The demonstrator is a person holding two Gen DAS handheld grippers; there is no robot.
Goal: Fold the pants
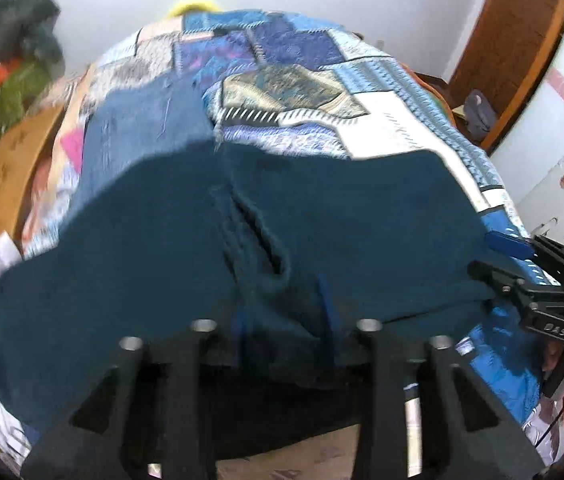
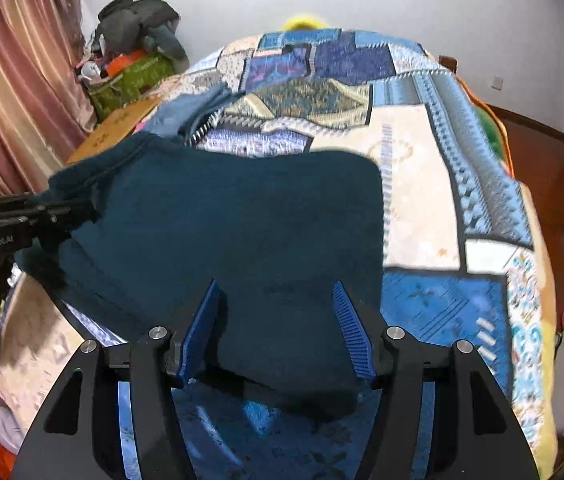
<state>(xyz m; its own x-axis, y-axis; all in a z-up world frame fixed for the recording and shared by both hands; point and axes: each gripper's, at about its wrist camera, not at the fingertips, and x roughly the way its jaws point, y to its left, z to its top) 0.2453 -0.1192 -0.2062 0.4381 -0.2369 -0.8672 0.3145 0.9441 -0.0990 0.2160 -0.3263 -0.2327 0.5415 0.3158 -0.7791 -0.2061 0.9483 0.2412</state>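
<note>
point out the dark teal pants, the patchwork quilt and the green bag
dark teal pants (image 2: 242, 220): right wrist view, middle of the cloth
patchwork quilt (image 2: 421, 160): right wrist view, bare cream patch
green bag (image 2: 130, 80): right wrist view, its front

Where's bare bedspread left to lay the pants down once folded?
Free: the bedspread right of the teal pants, out to the bed's right edge, and the patch beyond them toward the wall. Crowded: far left, where a lighter blue garment lies beside the pants.
</note>
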